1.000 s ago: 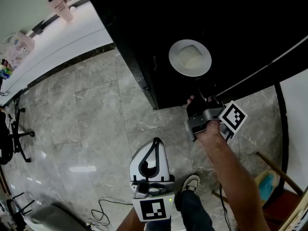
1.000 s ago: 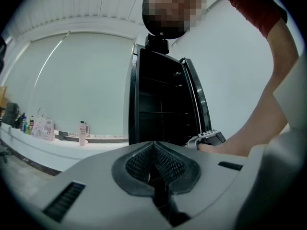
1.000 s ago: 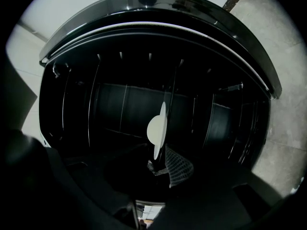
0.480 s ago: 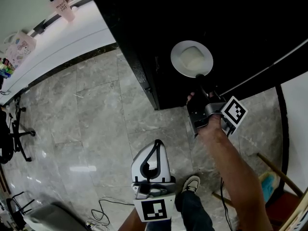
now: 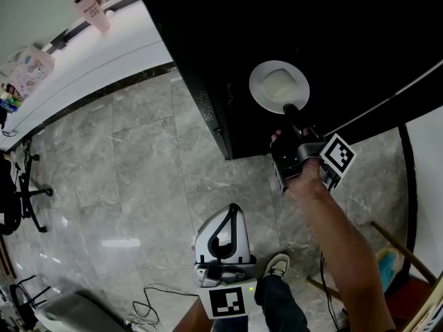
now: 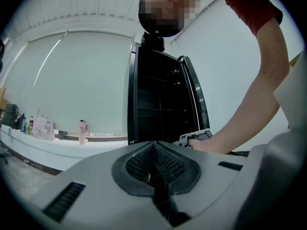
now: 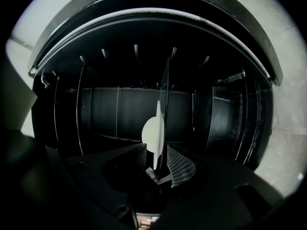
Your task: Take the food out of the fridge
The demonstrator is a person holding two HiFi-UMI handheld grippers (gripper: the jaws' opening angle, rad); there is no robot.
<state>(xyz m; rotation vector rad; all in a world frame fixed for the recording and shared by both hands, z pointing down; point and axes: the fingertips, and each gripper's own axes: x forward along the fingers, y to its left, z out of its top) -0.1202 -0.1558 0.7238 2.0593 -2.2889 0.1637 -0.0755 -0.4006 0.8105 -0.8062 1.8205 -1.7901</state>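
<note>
A white plate (image 5: 279, 85) with a pale portion of food sits on a glass shelf inside the black fridge (image 5: 208, 47). My right gripper (image 5: 289, 109) reaches level into the fridge at the plate's near rim. In the right gripper view the plate (image 7: 152, 133) shows edge-on between the jaws of the right gripper (image 7: 156, 157), which are opening with a gap at the pads. My left gripper (image 5: 232, 211) hangs low over the floor, away from the fridge. Seen in its own view, the left gripper (image 6: 154, 145) is shut and holds nothing.
The fridge (image 6: 158, 104) stands open, its door swung to the right. A white counter (image 5: 83, 54) runs along the far left with a pink tumbler (image 5: 92, 9) and a bag (image 5: 31, 68). A cable (image 5: 156, 296) lies on the marble floor; wooden sticks (image 5: 408, 254) lean at the lower right.
My right gripper has edged forward toward the plate, so its tips now reach the rim. The left gripper has stayed where it was.
</note>
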